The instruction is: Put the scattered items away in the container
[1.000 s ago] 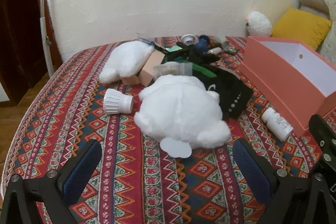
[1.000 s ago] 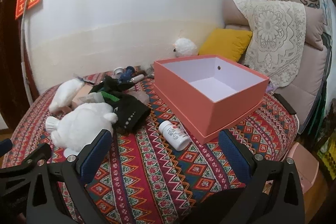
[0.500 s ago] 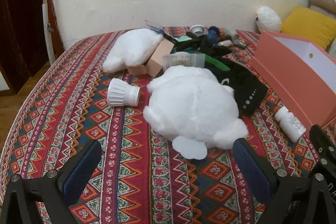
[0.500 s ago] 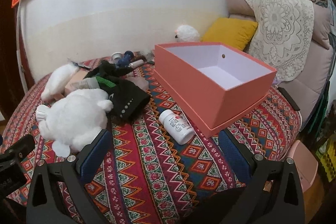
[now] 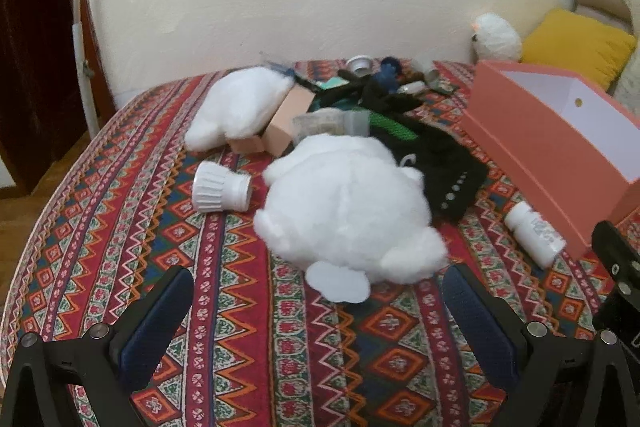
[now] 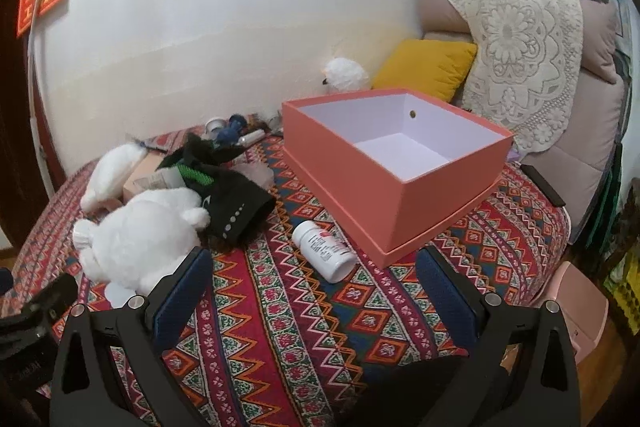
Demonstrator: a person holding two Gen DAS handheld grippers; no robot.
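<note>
Fingers of the left gripper (image 5: 318, 307) stand wide apart and empty, closer now to the fluffy white plush toy (image 5: 348, 207) than a second ago. Right gripper (image 6: 314, 291) is likewise spread and holding nothing — the smooth white pill bottle (image 6: 324, 251) lies on its side just ahead, nearer than before. Beside that bottle sits the salmon cardboard box (image 6: 360, 183), square and bare inside. Beyond the toy lie a ribbed white cap (image 5: 220, 187) and black cloth (image 5: 444, 171) on the zigzag-woven bedspread (image 5: 120, 227). Only the right view shows the lace-draped cushion (image 6: 520, 67).
</note>
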